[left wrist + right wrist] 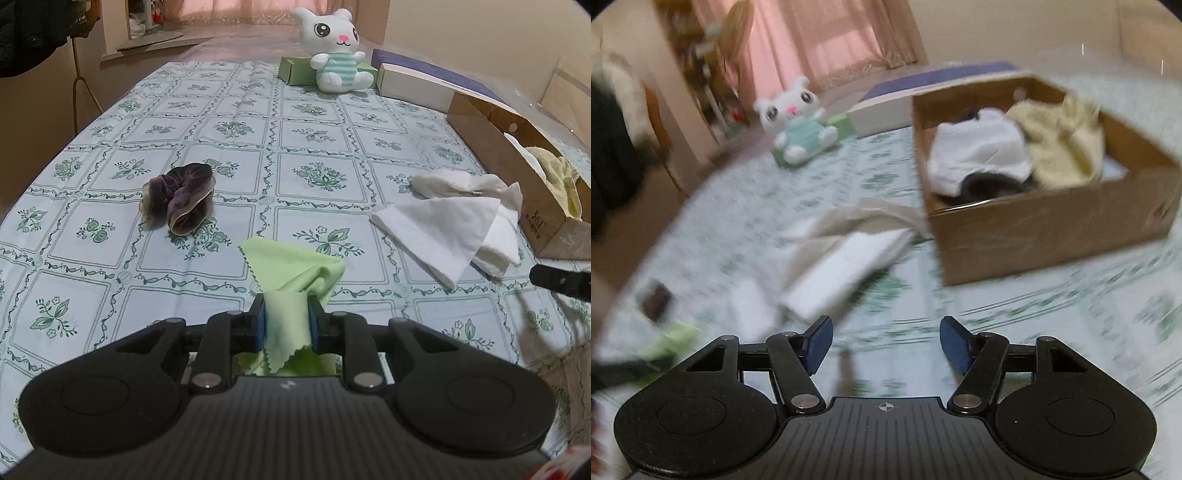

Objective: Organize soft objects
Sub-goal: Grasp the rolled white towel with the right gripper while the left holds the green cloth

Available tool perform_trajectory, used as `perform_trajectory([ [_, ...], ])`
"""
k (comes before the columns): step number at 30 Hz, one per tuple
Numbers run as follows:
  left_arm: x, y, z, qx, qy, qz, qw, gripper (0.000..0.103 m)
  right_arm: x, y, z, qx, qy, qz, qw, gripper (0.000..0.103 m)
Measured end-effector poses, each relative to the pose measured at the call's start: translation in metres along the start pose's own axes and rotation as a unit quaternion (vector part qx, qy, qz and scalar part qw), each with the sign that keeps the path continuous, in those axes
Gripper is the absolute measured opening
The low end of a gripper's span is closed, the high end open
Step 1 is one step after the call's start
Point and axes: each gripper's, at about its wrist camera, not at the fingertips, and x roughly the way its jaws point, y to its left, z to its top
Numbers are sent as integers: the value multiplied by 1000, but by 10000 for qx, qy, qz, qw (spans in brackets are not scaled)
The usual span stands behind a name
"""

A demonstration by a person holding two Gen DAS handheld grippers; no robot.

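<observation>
My left gripper (287, 319) is shut on a light green cloth (295, 273) and holds it just above the tablecloth. A dark purple scrunchie (179, 199) lies ahead to the left. White cloths (454, 225) lie to the right, beside a brown cardboard box (491, 155) that holds a yellow cloth (557, 173). My right gripper (886, 345) is open and empty over the table; its view is blurred. It faces the box (1045, 229), which holds a white cloth (979, 151), a yellow cloth (1063, 144) and something dark. The white cloths (842, 258) lie ahead to the left.
A white plush bunny (336, 48) sits at the far end against a green box (295, 70). A white and purple flat box (417, 81) lies to its right. A patterned tablecloth (314, 147) covers the table. The other gripper's tip (561, 280) shows at the right edge.
</observation>
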Motion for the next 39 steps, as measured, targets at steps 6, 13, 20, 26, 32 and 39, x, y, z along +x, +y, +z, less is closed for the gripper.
perform_trajectory([
  [6,2,0,5,-63,38,-11,10000,20,19,14,6,660,-7,502,9966,47],
  [13,0,-1,4,-64,76,0,10000,20,27,10,12,924,131,649,9935,14],
  [20,-9,1,-1,-71,103,-46,9999,19,-18,-13,7,54,764,592,9953,12],
  [26,-24,-10,-10,-1,143,-326,9994,19,-64,-38,-9,-669,1094,190,9916,13],
  [32,-29,-28,-23,113,237,-559,9981,28,-74,-36,-13,-495,592,-237,9967,73],
  [39,-28,-32,-20,251,218,-504,9982,47,-44,-27,-7,69,361,-584,9976,73],
])
